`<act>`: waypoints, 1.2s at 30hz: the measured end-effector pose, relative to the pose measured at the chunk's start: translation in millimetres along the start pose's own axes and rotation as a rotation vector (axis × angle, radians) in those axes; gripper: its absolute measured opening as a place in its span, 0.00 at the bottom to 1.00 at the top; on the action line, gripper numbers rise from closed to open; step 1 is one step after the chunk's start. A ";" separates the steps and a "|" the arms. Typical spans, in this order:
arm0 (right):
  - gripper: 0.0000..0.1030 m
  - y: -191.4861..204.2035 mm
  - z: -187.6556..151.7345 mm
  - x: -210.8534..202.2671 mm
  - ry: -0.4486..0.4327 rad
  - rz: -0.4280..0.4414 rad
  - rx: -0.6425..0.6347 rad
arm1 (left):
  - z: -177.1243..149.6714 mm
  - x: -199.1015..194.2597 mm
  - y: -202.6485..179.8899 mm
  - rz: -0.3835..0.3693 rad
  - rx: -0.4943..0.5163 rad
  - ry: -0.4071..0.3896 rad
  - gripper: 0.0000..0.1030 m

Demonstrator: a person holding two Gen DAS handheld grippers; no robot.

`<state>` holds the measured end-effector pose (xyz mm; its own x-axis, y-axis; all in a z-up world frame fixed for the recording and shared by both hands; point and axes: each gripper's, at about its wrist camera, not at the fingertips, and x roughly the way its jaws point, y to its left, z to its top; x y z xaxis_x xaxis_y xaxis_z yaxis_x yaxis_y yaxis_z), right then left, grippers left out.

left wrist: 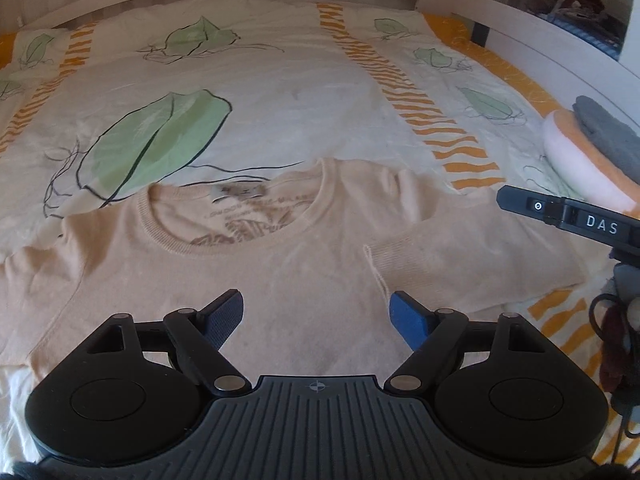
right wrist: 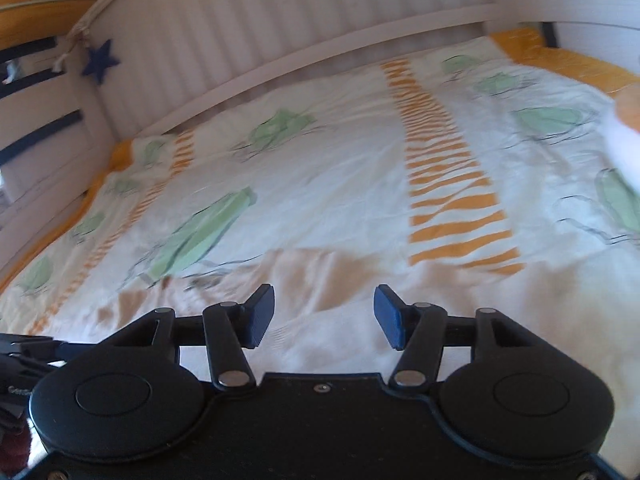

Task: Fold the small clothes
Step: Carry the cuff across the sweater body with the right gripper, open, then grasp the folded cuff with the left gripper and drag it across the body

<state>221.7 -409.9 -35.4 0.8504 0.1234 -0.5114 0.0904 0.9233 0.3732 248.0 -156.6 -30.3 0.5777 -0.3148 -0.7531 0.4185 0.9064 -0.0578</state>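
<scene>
The left gripper (left wrist: 318, 316) is hovering with its jaws spread wide and nothing between them, just above the lower body of one beige sweater (left wrist: 224, 264). The right gripper (right wrist: 324, 316) is also hanging with its jaws apart and empty; its view is blurred, and the pale cloth under it cannot be made out clearly.

The sweater is lying flat on the bed, near its front edge, with the round ribbed neckline (left wrist: 236, 236) turned toward the headboard. A small label (left wrist: 239, 191) is showing inside the collar, above a brownish print that is too faint to read. One sleeve (left wrist: 472, 256) is lying folded inward across the chest, its ribbed cuff ending just beside the left gripper's right jaw; the other sleeve (left wrist: 28, 272) is spreading out toward the bed's left edge.

The cover (left wrist: 304, 92) beneath is showing green leaves and orange wavy bands. At the bed's right edge, one stack of folded clothes (left wrist: 592, 152) is sitting, apparently three pieces: white, orange and grey on top.
</scene>
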 end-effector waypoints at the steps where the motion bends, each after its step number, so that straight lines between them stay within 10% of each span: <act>1: 0.60 -3.1 1.5 -0.8 -0.013 -0.027 -0.005 | 2.4 6.0 -5.3 -0.009 0.011 0.004 0.78; 19: 0.62 -23.6 8.5 10.2 -0.040 -0.073 0.042 | 7.7 75.5 -53.7 -0.114 0.089 0.106 0.52; 24: 0.62 -42.9 13.3 3.3 -0.070 -0.112 0.117 | 11.2 69.5 -56.1 -0.099 0.107 0.066 0.14; 36: 0.62 -66.9 14.4 -2.3 -0.078 -0.167 0.202 | 23.5 21.2 -63.2 -0.076 0.173 -0.124 0.07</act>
<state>221.1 -477.2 -47.9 0.8518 -0.0598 -0.5204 0.3275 0.8361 0.4400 250.3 -227.2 -27.2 0.6172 -0.4227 -0.6637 0.5723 0.8200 0.0100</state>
